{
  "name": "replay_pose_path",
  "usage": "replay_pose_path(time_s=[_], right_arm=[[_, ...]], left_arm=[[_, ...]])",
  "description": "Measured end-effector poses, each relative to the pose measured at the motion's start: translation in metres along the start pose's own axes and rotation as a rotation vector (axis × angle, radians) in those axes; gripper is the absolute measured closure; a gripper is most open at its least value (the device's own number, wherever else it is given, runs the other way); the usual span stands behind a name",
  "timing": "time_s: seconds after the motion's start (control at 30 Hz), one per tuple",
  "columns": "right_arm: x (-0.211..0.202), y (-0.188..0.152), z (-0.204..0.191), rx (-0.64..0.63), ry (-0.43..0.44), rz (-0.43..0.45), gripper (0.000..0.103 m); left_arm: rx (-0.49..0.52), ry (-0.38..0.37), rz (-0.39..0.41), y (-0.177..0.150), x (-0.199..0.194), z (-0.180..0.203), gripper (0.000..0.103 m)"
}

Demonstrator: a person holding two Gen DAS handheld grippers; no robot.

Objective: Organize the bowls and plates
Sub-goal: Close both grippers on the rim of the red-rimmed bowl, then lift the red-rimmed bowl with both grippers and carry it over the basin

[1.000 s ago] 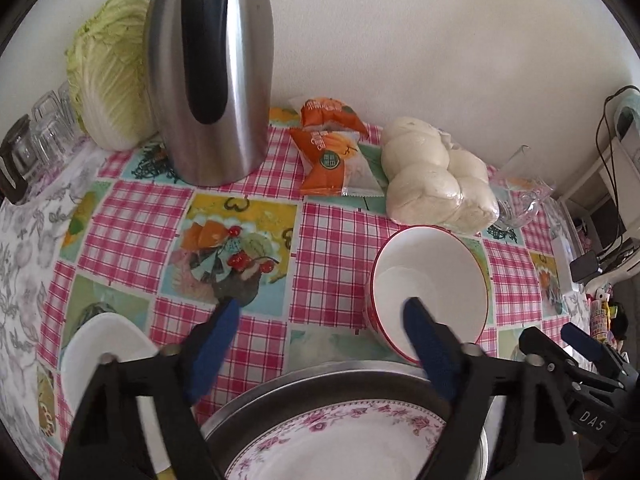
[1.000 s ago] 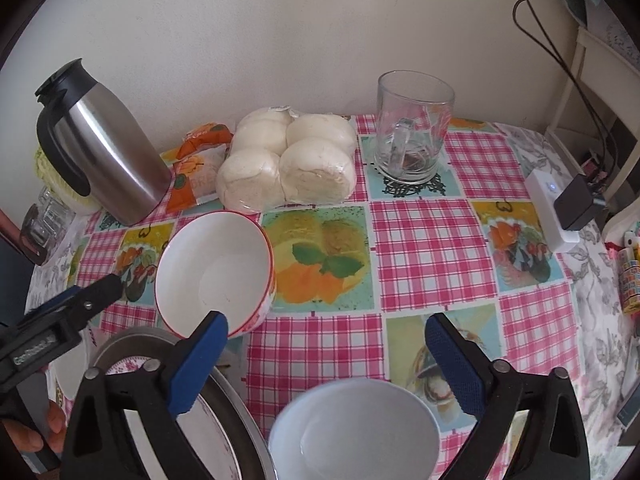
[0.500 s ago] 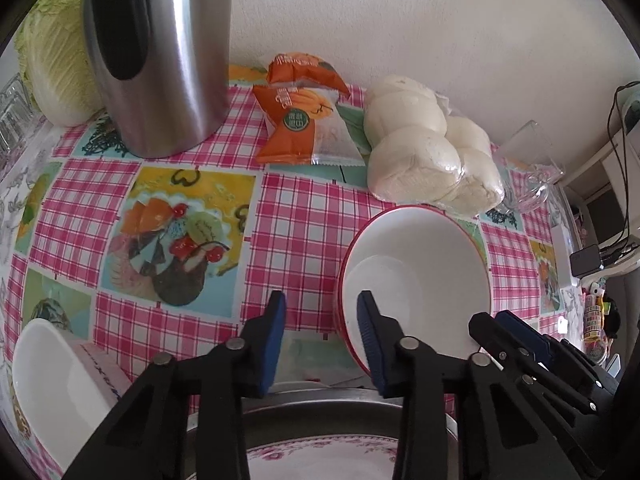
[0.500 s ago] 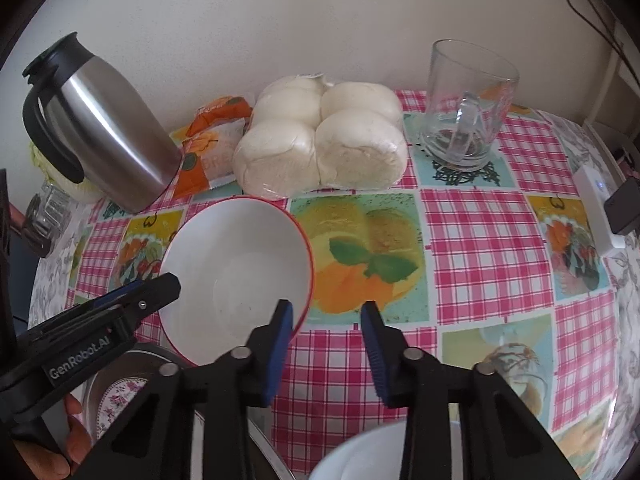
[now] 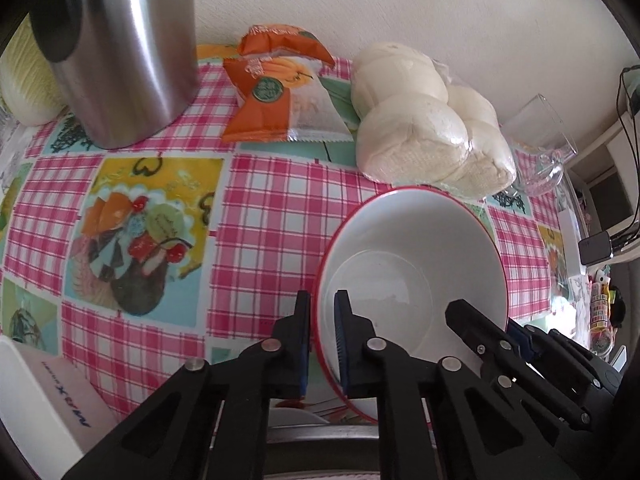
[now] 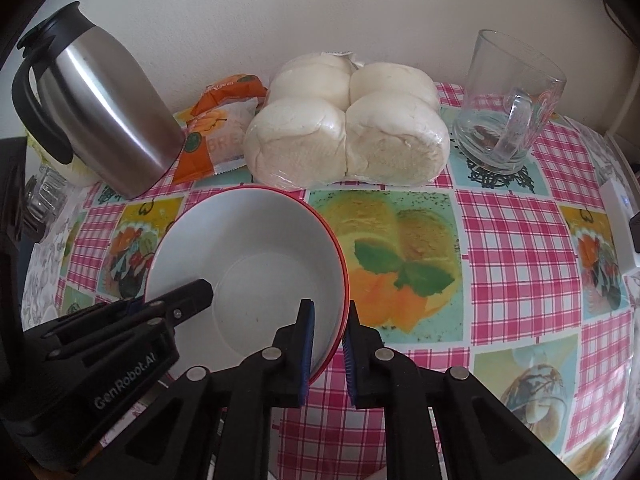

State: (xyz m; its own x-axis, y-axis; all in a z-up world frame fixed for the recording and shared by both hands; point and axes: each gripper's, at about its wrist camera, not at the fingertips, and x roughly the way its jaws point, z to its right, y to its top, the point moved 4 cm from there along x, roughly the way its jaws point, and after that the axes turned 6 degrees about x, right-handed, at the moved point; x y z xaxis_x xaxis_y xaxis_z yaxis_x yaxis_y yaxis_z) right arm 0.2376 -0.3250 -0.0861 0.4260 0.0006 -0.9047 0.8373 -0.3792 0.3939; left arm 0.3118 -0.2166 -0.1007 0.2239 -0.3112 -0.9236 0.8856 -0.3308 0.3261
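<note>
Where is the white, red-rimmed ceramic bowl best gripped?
By its thin rim, from above, at opposite sides: the white, red-rimmed ceramic bowl is wide and open-topped. The left gripper and right gripper already pinch its wall there.

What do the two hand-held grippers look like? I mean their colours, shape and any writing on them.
Both are alike. The left gripper and the right gripper have matte black plastic scissor-like linkage arms joined by silver round rivets. Each finger ends in a blue ribbed pad. White lettering "GenRobot.AI" is printed on the left gripper's black body, seen from the right wrist view. No cables or sleeves are visible.
</note>
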Motion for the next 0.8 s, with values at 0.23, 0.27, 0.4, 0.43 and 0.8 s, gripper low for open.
replay_pose_path(time_s=[0.23, 0.27, 0.4, 0.43, 0.8], right_arm=[[-0.004, 0.0, 0.001, 0.016, -0.002, 0.012, 0.089], [-0.005, 0.0, 0.002, 0.018, -0.002, 0.015, 0.089], [-0.011, -0.001, 0.008, 0.026, -0.012, 0.025, 0.09], [-0.013, 0.0, 0.01, 0.029, -0.014, 0.03, 0.091], [-0.054, 0.001, 0.018, 0.031, -0.023, 0.118, 0.091]], left_arm=[[0.012, -0.018, -0.001, -0.001, 0.002, 0.007, 0.091], [0.012, -0.023, 0.002, -0.001, 0.002, 0.008, 0.091], [0.011, -0.041, 0.004, -0.007, 0.0, 0.016, 0.092], [0.014, -0.043, 0.007, -0.007, -0.003, 0.019, 0.092], [0.037, -0.055, 0.119, -0.004, -0.049, 0.043, 0.092]])
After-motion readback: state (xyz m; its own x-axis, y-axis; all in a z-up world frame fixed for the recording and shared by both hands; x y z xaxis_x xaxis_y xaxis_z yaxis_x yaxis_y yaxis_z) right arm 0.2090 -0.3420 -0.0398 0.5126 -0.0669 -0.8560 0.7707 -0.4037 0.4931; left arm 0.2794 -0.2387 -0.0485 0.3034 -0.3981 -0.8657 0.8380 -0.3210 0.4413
